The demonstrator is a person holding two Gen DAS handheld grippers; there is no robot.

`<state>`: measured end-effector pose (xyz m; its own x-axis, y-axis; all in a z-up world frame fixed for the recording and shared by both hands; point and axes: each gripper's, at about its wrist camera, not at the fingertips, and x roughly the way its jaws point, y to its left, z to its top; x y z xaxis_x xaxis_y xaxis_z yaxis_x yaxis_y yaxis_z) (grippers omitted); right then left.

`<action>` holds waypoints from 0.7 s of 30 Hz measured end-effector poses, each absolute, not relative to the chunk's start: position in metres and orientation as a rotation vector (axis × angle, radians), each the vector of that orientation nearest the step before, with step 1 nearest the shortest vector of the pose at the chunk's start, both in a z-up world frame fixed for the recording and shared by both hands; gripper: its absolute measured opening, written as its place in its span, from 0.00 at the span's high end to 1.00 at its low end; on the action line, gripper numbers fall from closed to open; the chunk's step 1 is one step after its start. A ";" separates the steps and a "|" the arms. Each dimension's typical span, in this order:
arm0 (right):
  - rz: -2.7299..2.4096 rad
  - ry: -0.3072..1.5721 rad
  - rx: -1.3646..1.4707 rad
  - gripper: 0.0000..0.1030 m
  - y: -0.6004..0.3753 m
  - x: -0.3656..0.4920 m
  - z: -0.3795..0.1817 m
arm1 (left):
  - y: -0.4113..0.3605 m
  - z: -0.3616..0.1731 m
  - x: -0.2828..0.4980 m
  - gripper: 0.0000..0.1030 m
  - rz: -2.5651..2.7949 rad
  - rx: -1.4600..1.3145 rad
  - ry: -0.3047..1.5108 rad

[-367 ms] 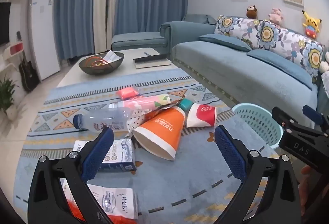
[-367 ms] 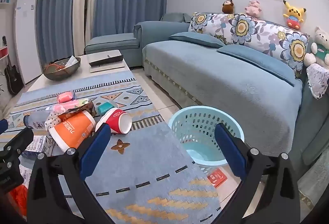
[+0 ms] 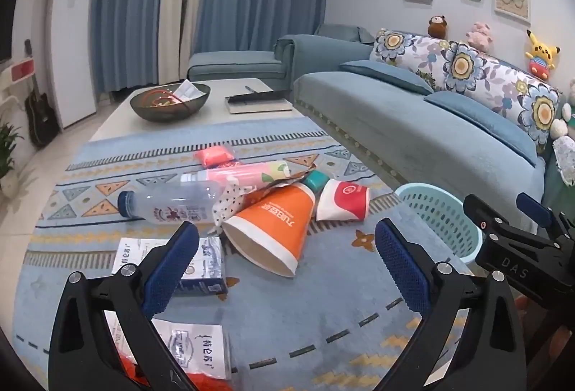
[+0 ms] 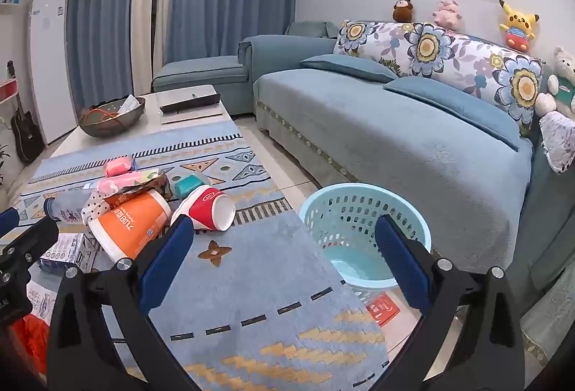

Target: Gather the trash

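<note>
Trash lies in a pile on the blue rug: an orange paper cup [image 3: 273, 229] on its side, a red and white cup [image 3: 343, 200], a clear plastic bottle [image 3: 172, 202], a pink tube [image 3: 237, 173], a small blue carton [image 3: 205, 265] and white packets [image 3: 196, 348]. A light blue basket [image 3: 442, 215] stands to the right; it is empty in the right wrist view [image 4: 363, 233]. My left gripper [image 3: 285, 263] is open and empty, just short of the orange cup. My right gripper [image 4: 285, 261] is open and empty, above the rug beside the basket.
A blue sofa [image 4: 395, 132] runs along the right. A low white table [image 3: 230, 103] with a dark bowl [image 3: 169, 101] and a book stands behind the rug. A red card [image 4: 384, 308] lies on the floor by the basket.
Both views have shifted only slightly. Both grippers stay open and empty.
</note>
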<state>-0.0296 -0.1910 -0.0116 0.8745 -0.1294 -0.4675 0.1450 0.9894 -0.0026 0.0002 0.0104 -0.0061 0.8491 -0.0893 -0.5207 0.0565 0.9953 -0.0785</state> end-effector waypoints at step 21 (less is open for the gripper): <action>-0.129 0.489 0.018 0.07 -0.188 -0.026 -0.010 | 0.009 -0.007 0.001 0.08 -0.105 -0.070 0.559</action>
